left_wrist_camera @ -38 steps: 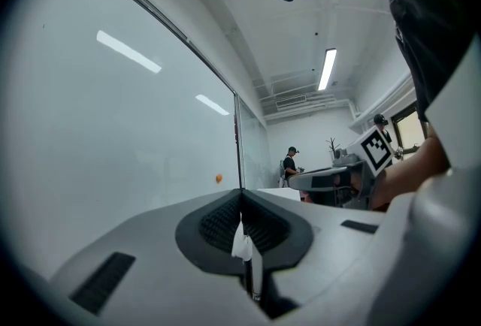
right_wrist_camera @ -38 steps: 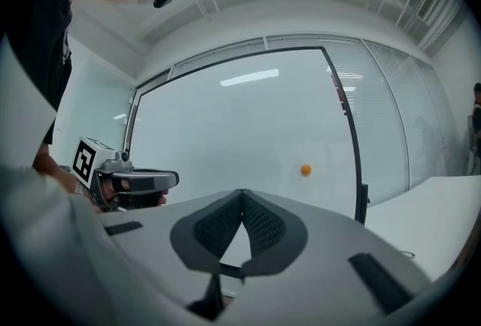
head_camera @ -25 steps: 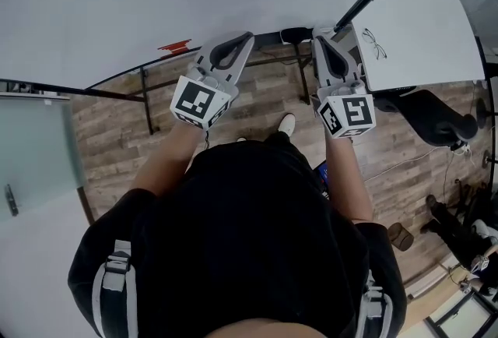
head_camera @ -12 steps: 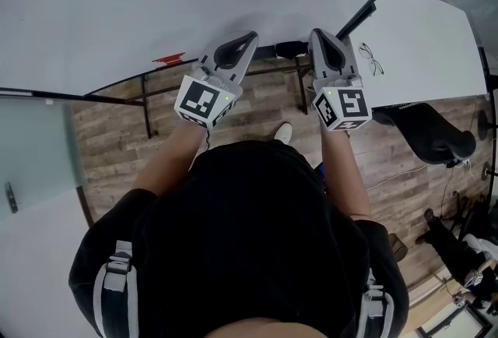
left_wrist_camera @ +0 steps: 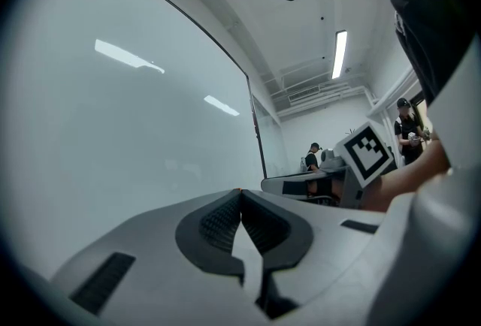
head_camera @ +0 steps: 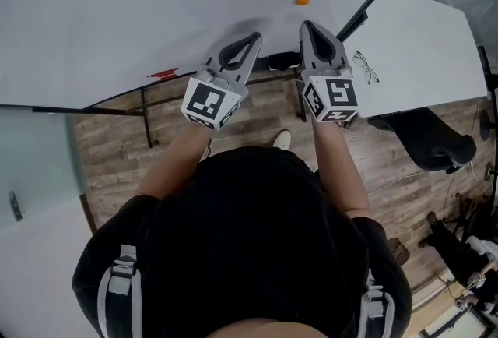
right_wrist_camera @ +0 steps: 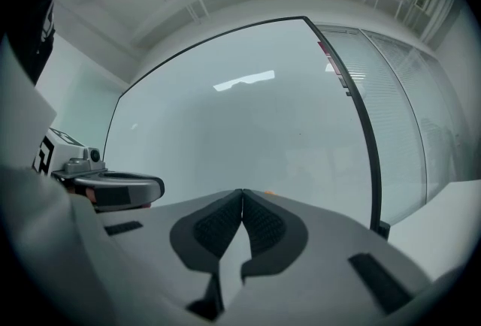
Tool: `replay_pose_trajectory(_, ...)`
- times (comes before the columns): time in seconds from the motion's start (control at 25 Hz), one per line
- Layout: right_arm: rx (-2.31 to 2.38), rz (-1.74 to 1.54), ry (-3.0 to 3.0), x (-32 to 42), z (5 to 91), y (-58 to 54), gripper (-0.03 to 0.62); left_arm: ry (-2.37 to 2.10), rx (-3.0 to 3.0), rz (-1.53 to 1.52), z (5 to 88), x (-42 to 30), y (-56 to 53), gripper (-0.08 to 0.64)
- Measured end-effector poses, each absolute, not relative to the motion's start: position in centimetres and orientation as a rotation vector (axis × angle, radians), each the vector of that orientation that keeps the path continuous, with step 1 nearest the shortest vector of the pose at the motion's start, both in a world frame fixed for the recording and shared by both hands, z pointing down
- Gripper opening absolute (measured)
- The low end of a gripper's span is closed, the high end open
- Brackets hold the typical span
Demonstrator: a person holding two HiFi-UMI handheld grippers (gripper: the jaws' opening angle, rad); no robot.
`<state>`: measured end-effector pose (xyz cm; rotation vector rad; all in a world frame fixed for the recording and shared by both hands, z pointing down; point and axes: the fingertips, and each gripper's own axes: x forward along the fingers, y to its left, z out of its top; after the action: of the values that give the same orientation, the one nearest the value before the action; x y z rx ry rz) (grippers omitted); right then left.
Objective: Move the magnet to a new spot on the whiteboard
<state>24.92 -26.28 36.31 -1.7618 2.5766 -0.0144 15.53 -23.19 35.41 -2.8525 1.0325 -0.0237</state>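
Both tools had edged nearer the whiteboard [head_camera: 140, 1] since a second earlier, the left tool [head_camera: 254, 36] and right tool [head_camera: 306, 25] closed and empty, the orange magnet [head_camera: 302, 1] stuck untouched just beyond the right one, its pickup and move apparently still ahead.

Far, on the whiteboard [head_camera: 156, 1]: magnet [head_camera: 302, 1], just beyond the right tongs [head_camera: 305, 23]. Left of those, side by side and near the board: left tongs [head_camera: 254, 36]. Right of the board: surface [head_camera: 424, 36] with glasses [head_camera: 364, 66] on it, chair [head_camera: 428, 138] nearer.
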Motion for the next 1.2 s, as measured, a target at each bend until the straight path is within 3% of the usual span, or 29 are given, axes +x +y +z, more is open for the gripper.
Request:
replay_pose_trajectory(0.6,-1.805,0.007,2.589,26.4,36.9,-31.3,0.005,1.114,-2.814,-0.038,36.1,16.3,-26.6,0.005)
replay_pose_trajectory(0.84,-1.859,0.011,2.582,26.4,37.4,-32.1,0.109,1.141,-2.808,-0.035,36.1,15.8,-27.3,0.004)
replay_pose_trajectory(1.2,-1.954,0.051,2.571,26.3,37.7,-32.6,0.164,1.119,-2.817,-0.021,36.0,15.4,-27.0,0.003)
